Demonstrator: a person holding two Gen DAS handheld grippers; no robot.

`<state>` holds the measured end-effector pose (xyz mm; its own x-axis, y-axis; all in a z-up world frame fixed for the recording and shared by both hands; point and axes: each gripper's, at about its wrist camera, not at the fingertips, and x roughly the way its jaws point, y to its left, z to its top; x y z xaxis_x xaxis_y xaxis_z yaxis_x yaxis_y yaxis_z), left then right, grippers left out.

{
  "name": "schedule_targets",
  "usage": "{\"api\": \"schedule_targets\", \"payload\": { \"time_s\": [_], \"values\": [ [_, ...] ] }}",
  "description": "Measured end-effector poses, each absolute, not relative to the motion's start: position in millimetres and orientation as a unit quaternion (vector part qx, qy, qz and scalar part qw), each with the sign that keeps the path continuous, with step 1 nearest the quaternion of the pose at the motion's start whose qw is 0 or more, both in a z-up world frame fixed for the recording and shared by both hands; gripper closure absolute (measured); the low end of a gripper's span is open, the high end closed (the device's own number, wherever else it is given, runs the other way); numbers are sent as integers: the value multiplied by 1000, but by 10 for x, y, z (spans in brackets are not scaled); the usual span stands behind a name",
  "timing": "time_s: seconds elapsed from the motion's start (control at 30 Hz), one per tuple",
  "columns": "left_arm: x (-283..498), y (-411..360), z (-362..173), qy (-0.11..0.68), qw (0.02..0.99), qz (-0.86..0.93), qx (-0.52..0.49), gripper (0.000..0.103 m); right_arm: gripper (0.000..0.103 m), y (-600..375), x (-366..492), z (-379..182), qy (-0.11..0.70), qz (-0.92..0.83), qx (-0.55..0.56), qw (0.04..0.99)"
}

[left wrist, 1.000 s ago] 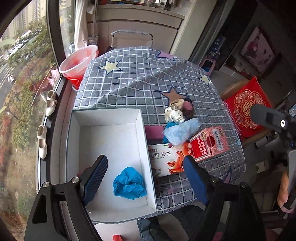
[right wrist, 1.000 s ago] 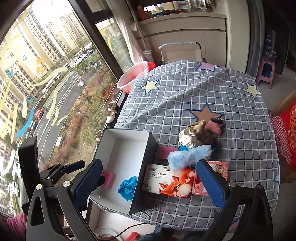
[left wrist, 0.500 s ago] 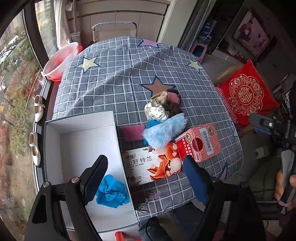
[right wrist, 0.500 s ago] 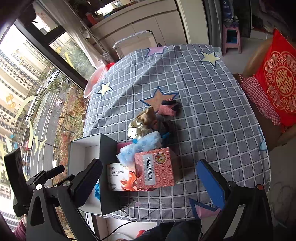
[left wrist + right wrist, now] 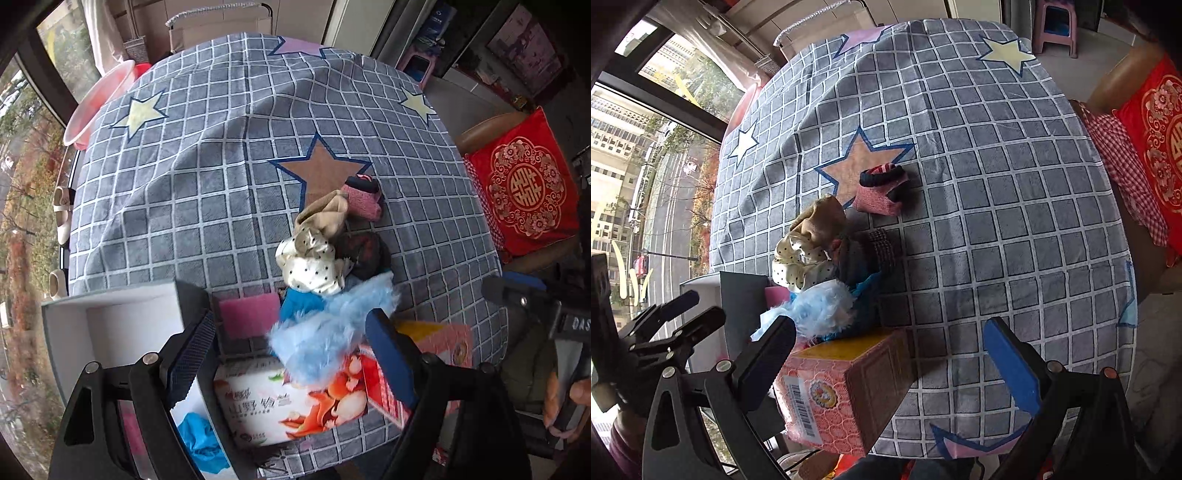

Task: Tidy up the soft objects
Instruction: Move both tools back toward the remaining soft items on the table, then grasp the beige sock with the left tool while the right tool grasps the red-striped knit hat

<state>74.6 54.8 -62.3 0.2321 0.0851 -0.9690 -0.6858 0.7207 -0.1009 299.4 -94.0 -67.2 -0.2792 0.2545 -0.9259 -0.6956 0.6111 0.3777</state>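
A: Jaws first?

B: Both pairs spread wide, nothing pinched. The left gripper hangs over the blue fluff; the right gripper hangs over the red carton and bare cloth.

A: Where is the fluff?

B: On the fox carton, touching it. From the fluff: a pink pad just to its window side, then the white box beyond that, with a blue rag inside. Just behind the fluff sit a dotted sock, a beige sock and a dark sock in one heap. A pink sock lies farther back, on the brown star.
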Motion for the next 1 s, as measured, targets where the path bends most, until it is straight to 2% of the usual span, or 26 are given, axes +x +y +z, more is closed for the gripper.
{"api": "schedule_targets", "payload": {
  "time_s": [0.27,0.4,0.47,0.63,1.0],
  "values": [
    [1677,832,-1332,631,702,215,-252,17,1,-883,3228,-938,706,402,-167,559],
    [1865,906,-1670,670,679,234,-192,17,1,-835,3329,-1067,712,394,-168,556],
    [1814,1112,-1701,666,668,287,-168,17,1,-791,3368,-1112,715,393,-168,553],
    [1370,1769,-1566,620,645,346,-282,17,1,-485,3410,-1241,710,406,-179,546],
    [1041,1760,-1466,590,651,337,-338,17,1,590,3212,-1869,684,426,-251,537]
  ]
}}
